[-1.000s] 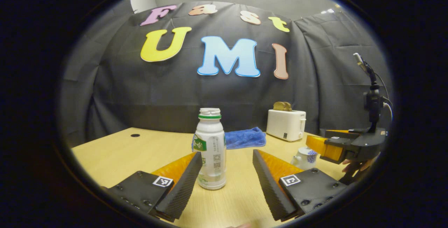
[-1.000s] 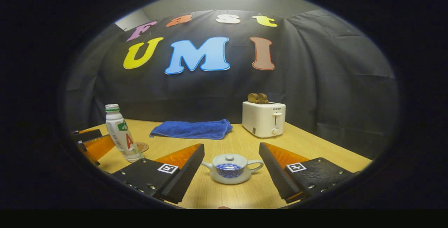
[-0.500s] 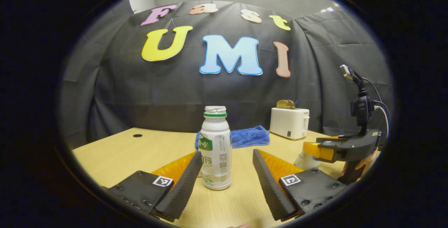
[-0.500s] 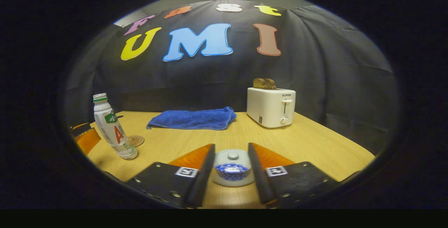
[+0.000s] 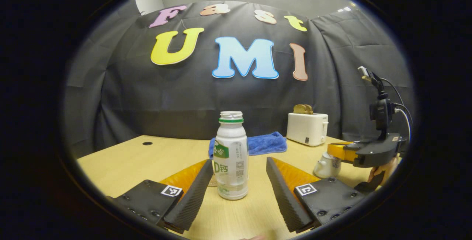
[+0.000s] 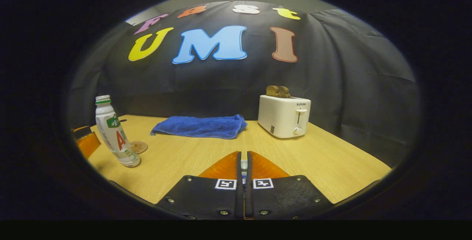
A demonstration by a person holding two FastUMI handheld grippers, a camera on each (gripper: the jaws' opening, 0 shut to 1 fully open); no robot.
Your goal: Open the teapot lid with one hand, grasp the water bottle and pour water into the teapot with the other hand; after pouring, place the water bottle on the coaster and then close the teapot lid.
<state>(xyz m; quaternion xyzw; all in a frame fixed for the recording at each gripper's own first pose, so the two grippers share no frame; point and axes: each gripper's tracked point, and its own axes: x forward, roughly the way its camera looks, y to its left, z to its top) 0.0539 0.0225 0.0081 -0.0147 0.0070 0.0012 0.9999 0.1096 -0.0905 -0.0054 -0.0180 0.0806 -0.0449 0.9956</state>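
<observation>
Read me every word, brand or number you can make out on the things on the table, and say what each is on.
"SUPOR": on the front of the toaster.
Water bottle label: the print is too small and curved to read reliably.
Square tags on the right claw: coded patterns, no words.
Teapot lid, pinched in that claw: no text seen.

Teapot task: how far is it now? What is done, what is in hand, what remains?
Done: nothing yet. The white plastic water bottle stands uncapped, not gripped.
In hand: the right gripper is shut on the white lid knob above the small white teapot; the left gripper is open around the bottle.
Left: lifting the lid, grasping, pouring, setting the bottle on the round wooden coaster, closing.
</observation>
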